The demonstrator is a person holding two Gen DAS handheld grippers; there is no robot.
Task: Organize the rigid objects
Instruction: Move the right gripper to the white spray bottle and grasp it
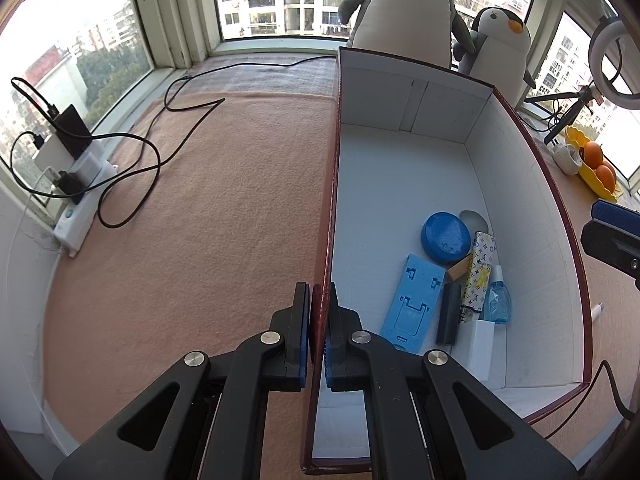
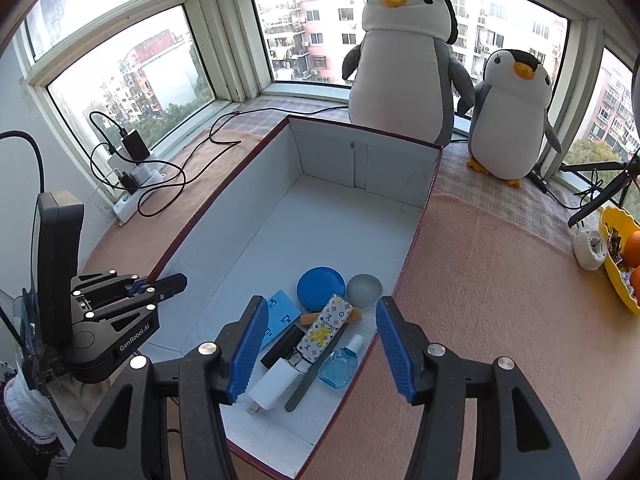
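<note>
A big cardboard box (image 1: 400,184) with white inside and dark red rim stands on the pink blanket; it also shows in the right wrist view (image 2: 256,232). In its near corner lie a blue round lid (image 2: 320,289), a grey disc (image 2: 364,290), a blue phone stand (image 1: 414,306), a patterned box (image 2: 326,330), a black cylinder (image 2: 282,346), a white charger (image 2: 276,384), a blue bottle (image 2: 340,366) and a nail file (image 2: 318,368). My left gripper (image 1: 318,336) is shut on the box's left wall. My right gripper (image 2: 318,348) is open and empty above the items.
A power strip with chargers and black cables (image 1: 76,176) lies at the left by the window. Two plush penguins (image 2: 404,64) stand behind the box. A yellow fruit bowl with oranges (image 2: 624,264), a white round device (image 2: 588,248) and a tripod (image 2: 600,192) are at the right.
</note>
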